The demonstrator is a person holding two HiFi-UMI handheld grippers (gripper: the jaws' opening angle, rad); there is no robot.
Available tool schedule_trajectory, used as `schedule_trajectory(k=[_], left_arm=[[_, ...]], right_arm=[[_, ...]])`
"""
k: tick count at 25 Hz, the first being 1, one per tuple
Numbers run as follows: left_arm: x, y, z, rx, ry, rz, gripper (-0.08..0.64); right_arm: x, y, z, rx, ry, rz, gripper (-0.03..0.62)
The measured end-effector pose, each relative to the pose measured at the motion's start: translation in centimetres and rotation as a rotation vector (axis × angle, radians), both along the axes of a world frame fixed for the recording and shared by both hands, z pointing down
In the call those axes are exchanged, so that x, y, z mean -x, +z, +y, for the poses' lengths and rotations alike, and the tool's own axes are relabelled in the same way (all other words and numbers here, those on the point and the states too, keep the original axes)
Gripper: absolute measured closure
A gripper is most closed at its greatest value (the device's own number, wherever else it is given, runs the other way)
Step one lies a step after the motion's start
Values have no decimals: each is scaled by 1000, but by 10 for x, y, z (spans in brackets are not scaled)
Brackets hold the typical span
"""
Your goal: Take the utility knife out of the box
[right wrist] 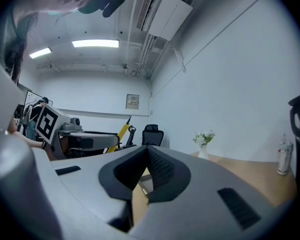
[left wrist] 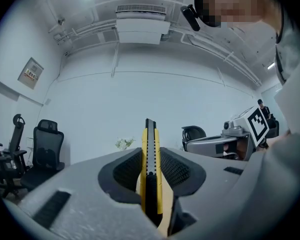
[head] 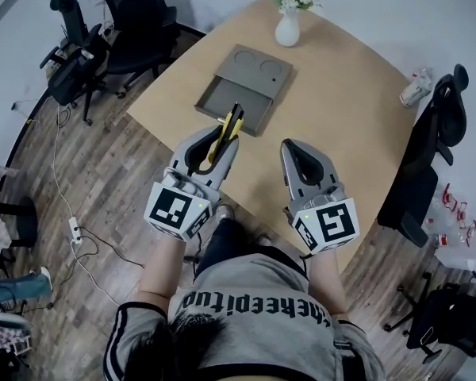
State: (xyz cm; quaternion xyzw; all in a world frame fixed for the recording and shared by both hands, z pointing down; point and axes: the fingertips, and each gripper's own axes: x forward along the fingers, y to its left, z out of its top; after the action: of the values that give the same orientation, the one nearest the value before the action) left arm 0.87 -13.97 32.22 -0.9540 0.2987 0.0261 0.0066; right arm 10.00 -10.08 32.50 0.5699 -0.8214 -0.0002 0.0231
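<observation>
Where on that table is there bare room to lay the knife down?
Bare wood lies right of the grey box, between it and the bottle, and along the near edge by the right gripper. Box and vase crowd the far end.

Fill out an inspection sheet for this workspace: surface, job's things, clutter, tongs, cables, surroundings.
Surface: wooden table, mostly bare.
Job's things: yellow utility knife out of the grey box, which lies open on the table.
Clutter: white vase with flowers; small bottle at the table's right edge.
Tongs: left tongs shut on the knife; right tongs shut, empty.
Cables: white cable and power strip on the floor, left.
Surroundings: wood floor, black office chairs around the table.
</observation>
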Motion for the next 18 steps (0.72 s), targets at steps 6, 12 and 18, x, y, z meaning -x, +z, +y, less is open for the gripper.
schedule_trajectory(k=[6,12,18], left_arm=[[-3,-12,24,-22,-36,37,434],[-6,-18,47,-42,-66,53,434],[-9,-21,66,-54,-97,63,434]], right_arm=[[-8,-5,20,-10,-10,-1,586],[-11,-12,39,-29,-42,11,586],[-16,-15,56,-38,-58,4,586]])
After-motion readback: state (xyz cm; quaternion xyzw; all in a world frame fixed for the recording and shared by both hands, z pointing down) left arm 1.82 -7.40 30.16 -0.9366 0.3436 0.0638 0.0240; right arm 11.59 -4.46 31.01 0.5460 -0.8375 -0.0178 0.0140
